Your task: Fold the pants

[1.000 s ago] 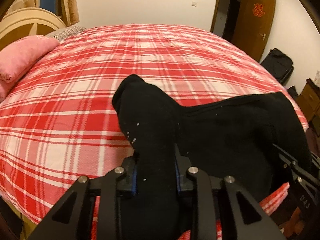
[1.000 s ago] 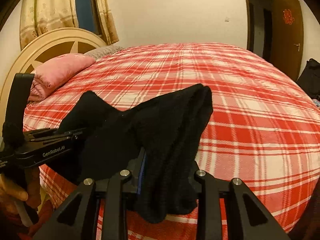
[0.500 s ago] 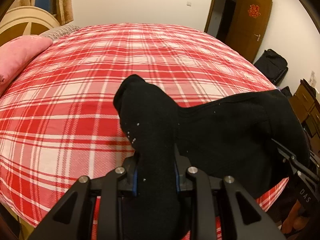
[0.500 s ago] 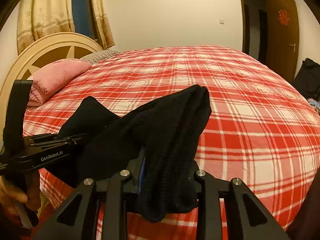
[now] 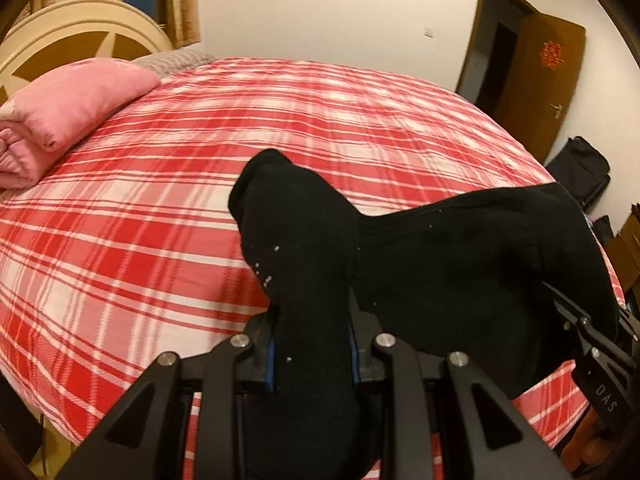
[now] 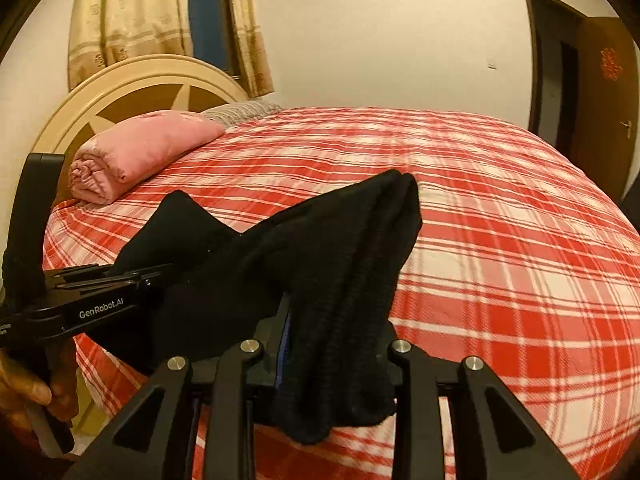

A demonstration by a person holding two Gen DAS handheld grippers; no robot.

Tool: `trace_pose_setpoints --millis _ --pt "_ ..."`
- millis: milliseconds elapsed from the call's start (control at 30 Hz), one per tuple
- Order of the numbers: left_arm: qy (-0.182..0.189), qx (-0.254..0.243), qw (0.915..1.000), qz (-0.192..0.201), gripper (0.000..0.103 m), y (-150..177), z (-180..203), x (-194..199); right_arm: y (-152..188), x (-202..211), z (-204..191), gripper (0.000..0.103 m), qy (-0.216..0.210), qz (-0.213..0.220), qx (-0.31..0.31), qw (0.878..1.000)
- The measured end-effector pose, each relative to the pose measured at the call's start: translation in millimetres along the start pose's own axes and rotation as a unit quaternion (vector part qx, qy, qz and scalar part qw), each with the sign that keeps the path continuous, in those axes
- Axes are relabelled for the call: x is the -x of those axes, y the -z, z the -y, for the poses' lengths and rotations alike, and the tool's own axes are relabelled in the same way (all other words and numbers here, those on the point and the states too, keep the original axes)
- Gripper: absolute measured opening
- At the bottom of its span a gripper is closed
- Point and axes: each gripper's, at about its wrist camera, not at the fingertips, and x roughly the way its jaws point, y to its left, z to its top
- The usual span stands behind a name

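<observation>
The black pants hang stretched between my two grippers above the near edge of the bed. My left gripper is shut on one bunched end, whose fabric sticks up past the fingers. My right gripper is shut on the other bunched end. In the right wrist view the left gripper shows at the left with the pants sagging between the two. In the left wrist view the right gripper shows at the lower right edge. The fingertips of both grippers are hidden by cloth.
The bed has a red and white plaid cover that spreads ahead of both grippers. A folded pink blanket lies by the cream headboard at the far left. A brown door and a black bag stand to the right.
Both grippers have risen and turned a little to the left with the pants still held. The headboard and pink blanket now show more fully.
</observation>
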Motion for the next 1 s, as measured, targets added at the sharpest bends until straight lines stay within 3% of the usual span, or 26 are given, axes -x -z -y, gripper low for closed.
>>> trace_pose_setpoints --millis 500,1000 --pt "-0.047 0.052 0.9972 0.028 0.027 -18 -61 3 -37 -45 -46 0.029 -0.052 0.005 0.050 0.997" --pt "-0.171 0.081 0.9793 0.071 0.027 -52 -134 -5 -87 -126 -132 0.030 -0.099 0.039 0.122 0.987"
